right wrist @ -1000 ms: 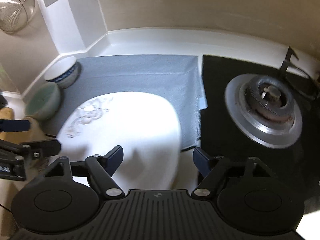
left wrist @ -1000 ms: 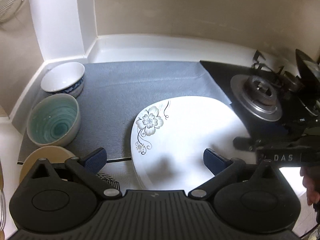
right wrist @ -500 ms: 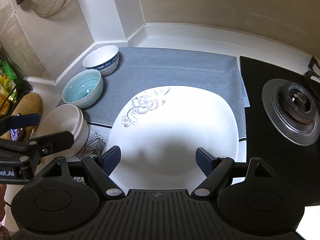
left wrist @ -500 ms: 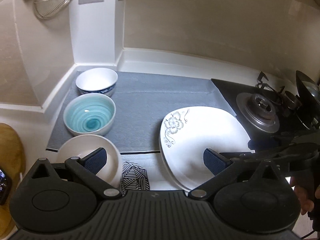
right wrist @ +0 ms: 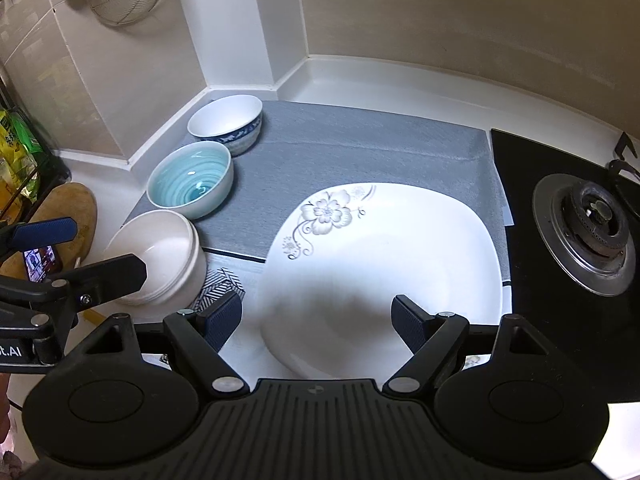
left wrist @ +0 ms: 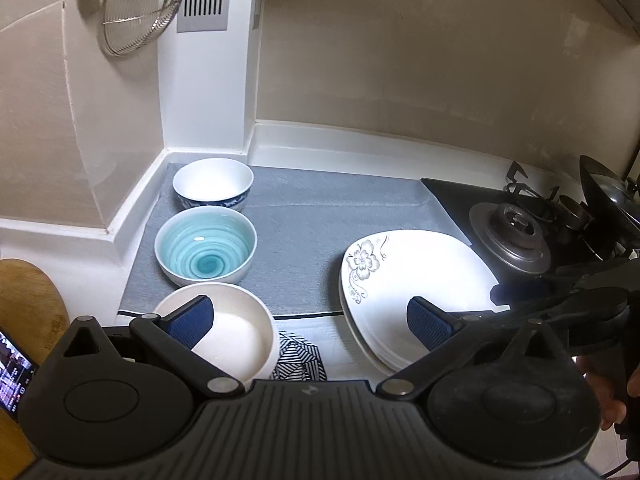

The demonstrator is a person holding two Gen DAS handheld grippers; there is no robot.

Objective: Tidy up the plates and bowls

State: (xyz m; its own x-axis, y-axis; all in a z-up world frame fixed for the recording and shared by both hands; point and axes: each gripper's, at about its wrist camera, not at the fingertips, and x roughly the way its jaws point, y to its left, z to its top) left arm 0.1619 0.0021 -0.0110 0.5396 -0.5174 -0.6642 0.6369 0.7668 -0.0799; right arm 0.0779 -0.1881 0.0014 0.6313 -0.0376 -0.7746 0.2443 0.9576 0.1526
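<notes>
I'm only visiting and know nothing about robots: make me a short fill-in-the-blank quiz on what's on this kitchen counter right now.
1. The bowls lined up along the grey mat number ____.
2. The middle bowl's inside is coloured ____.
3. The white square plate carries a printed ____ near one corner.
4. Both the left gripper and the right gripper have their jaws ____.

Missing words: three; turquoise; flower; open

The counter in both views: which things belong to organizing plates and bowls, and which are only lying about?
For the job: flowered plate, teal bowl, blue-patterned bowl, cream bowl.

Lying about: wire strainer, gas burner, phone, grey mat.
</notes>
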